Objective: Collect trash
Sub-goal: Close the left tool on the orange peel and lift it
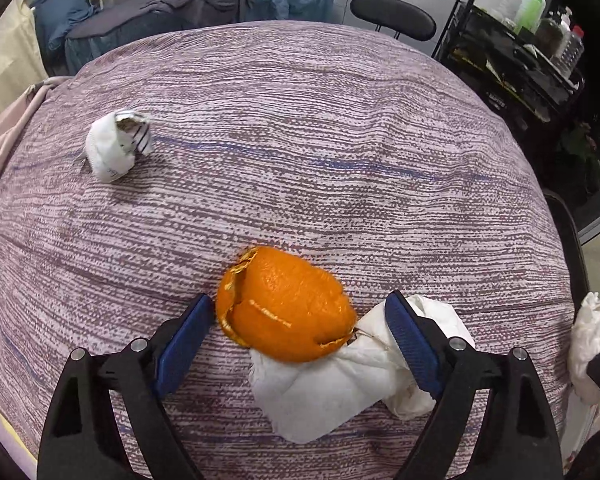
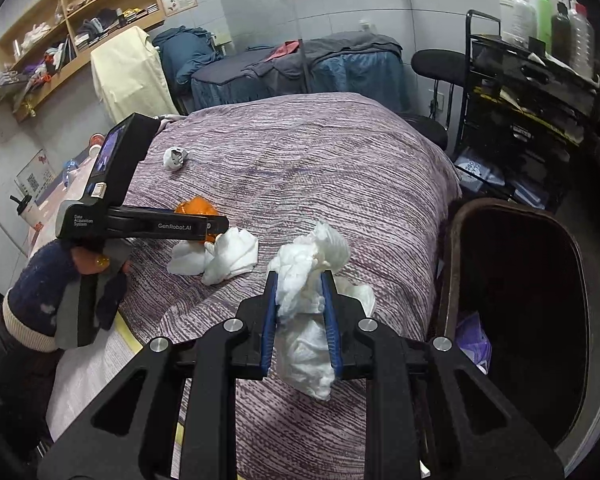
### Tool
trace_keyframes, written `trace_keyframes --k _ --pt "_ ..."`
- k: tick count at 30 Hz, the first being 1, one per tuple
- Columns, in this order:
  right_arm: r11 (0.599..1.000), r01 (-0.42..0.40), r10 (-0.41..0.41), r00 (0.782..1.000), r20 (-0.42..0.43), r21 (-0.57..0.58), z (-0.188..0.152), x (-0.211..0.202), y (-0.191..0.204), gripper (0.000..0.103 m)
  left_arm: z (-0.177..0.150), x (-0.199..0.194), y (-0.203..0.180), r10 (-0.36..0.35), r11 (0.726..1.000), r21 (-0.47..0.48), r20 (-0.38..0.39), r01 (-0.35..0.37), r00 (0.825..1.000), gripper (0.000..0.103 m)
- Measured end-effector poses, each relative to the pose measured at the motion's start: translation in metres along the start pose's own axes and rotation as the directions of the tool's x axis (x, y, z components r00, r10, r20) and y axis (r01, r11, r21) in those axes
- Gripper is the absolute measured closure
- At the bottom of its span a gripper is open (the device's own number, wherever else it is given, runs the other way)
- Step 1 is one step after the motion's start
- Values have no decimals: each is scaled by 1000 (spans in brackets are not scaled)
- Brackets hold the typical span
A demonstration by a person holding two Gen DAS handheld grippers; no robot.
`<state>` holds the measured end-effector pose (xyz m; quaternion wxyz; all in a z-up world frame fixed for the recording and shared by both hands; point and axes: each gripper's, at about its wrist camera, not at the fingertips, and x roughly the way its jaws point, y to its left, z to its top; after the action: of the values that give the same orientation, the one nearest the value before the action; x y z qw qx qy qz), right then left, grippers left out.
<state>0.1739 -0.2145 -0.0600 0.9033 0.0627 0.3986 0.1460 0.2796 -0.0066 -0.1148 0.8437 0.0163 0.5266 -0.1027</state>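
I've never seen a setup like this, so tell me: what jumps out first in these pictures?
The bright orange peel stands out at once, lying on the purple striped bedspread between the open fingers of the left claw, partly atop a white tissue. The right claw is clamped on a crumpled tissue wad, near a dark trash bin beside the bed. A small crumpled wrapper lies farther off.

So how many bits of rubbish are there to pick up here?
4: an orange peel between the open left gripper fingers, a tissue under it, a small crumpled wrapper farther off, and a tissue wad in the right gripper. More may be hidden.
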Motion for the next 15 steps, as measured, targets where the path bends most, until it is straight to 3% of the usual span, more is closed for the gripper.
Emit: trace_keyframes --k 2,4,10,15 --pt "1000 2 -2 1000 12 11 -2 -4 -3 81 1 3 -5 20 1000 16 -2 -20 1000 37" --pt "1000 3 -3 1000 24 20 -5 -9 -6 81 0 3 -7 20 1000 25 2 -20 1000 45" --pt "998 13 -17 999 52 65 -12 -21 -22 81 -2 -7 2 -24 1000 -14 48 25 999 52" --pt "994 18 -27 996 84 106 -19 -34 -39 81 -10 -38 13 -73 994 -67 143 83 987 52"
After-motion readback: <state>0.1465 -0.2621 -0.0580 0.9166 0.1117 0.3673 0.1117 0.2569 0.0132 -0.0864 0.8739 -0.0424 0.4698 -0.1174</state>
